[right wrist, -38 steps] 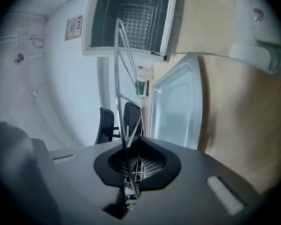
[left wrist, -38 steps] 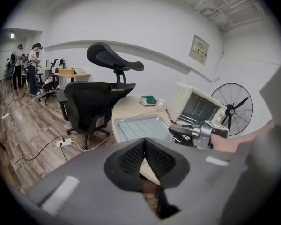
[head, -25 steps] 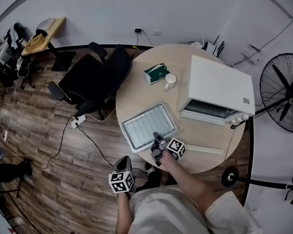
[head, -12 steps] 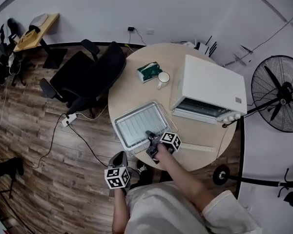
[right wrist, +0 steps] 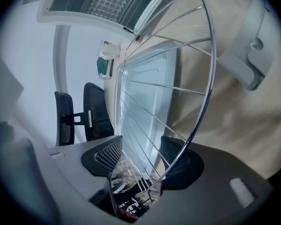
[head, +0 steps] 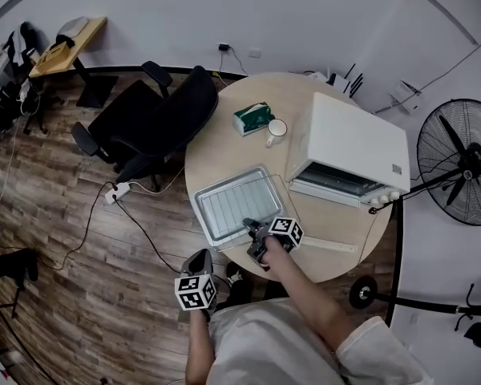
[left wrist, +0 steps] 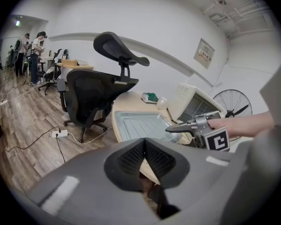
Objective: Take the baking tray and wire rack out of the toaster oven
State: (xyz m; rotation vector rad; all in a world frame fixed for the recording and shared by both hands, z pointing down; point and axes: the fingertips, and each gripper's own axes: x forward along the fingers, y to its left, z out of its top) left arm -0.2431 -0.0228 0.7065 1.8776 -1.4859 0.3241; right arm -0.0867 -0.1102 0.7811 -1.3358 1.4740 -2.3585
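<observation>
The baking tray [head: 211,217] lies on the round table's near left part, with the wire rack [head: 239,201] resting in it. My right gripper [head: 253,229] is at the tray's near right corner. Its jaws have just been opening and now stand open. In the right gripper view the wire rack's rim [right wrist: 202,93] runs between the pads [right wrist: 107,156] without being pressed, above the tray [right wrist: 150,86]. My left gripper [head: 199,263] hangs below the table's edge, shut and empty [left wrist: 144,146]. The white toaster oven [head: 353,147] stands at the right.
A white mug [head: 277,129] and a green tissue pack [head: 252,119] sit behind the tray. A black office chair [head: 156,127] stands left of the table, a floor fan [head: 461,167] at the right. A power strip [head: 119,191] and cables lie on the wood floor.
My right gripper has turned a little at the tray's near corner. Tray and rack lie where they were. The left gripper has stayed put.
</observation>
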